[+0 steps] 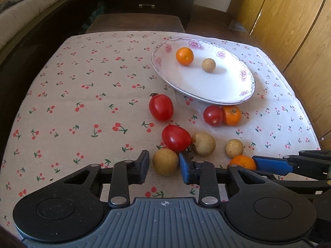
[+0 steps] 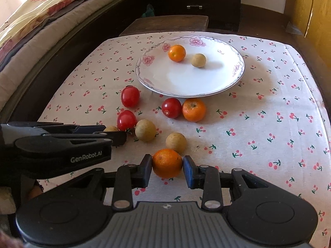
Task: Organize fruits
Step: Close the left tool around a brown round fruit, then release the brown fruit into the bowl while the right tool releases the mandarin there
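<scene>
Your left gripper (image 1: pixel 164 168) pinches a round tan longan (image 1: pixel 165 161) and your right gripper (image 2: pixel 167 170) a small orange mandarin (image 2: pixel 167 163); both are light, soft-skinned, so squeeze gently across their middles.

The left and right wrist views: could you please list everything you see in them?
Cloth: one, pale with red cherries, covering table.
Plate: one, white with pink flowers, far side of cloth.
Oranges: three, orange; one on plate, one before it, one gripped.
Tomatoes: three, red, on cloth before plate.
Tan fruit: four, tan; one on plate, two on cloth, one gripped.
Bed: one, patterned covers, left.
Left gripper: one, black, shut on tan fruit.
Right gripper: one, black, shut on orange.
</scene>
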Demonstrator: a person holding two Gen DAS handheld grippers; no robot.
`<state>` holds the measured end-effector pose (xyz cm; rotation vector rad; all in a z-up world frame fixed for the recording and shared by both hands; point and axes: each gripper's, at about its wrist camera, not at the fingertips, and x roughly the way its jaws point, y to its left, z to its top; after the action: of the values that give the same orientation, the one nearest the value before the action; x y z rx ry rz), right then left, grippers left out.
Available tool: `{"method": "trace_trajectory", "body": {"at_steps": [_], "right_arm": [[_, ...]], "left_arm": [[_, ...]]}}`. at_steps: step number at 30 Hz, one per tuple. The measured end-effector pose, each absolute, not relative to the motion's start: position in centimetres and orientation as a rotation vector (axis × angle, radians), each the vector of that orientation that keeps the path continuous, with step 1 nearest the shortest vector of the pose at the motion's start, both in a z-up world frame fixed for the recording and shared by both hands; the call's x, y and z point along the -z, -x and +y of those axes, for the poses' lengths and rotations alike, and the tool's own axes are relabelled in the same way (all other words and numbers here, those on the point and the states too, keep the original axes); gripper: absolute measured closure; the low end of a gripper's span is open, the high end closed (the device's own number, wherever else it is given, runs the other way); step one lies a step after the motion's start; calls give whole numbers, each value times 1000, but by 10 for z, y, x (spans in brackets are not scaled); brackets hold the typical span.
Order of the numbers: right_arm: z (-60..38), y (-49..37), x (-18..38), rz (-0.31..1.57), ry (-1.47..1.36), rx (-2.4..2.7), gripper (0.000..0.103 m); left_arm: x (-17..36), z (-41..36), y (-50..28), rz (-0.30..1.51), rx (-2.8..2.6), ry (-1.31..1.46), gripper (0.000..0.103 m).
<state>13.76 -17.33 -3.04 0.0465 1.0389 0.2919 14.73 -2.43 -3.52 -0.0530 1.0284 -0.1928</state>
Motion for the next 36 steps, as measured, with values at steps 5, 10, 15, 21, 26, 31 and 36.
{"method": "trace_trajectory", "body": {"at_steps": [5,10,15,21,26,31,36], "right_arm": [[-177,-136,30,1038,-49,-287,69],[-184,-132,28,1036,-55,-277,69],[-191,-126,23,1029,-59,-266,69],[-201,-126,6,997,-70,-239,69],[-207,-132,-8,970,-79,-220,69],[-212,-148,-13,952,-89,-200,69],[-211,-164,-14,944,-72,-191,69]], "left_arm": [[34,-24,-147,1028,191,56,68],[30,-26,-142,1026,191,52,68],[22,-32,-133,1015,197,53,68],[8,-42,-125,999,190,24,68],[-8,-47,-125,974,180,14,68],[-13,-55,-138,951,203,27,68],[-13,-58,-154,940,214,47,68]]}}
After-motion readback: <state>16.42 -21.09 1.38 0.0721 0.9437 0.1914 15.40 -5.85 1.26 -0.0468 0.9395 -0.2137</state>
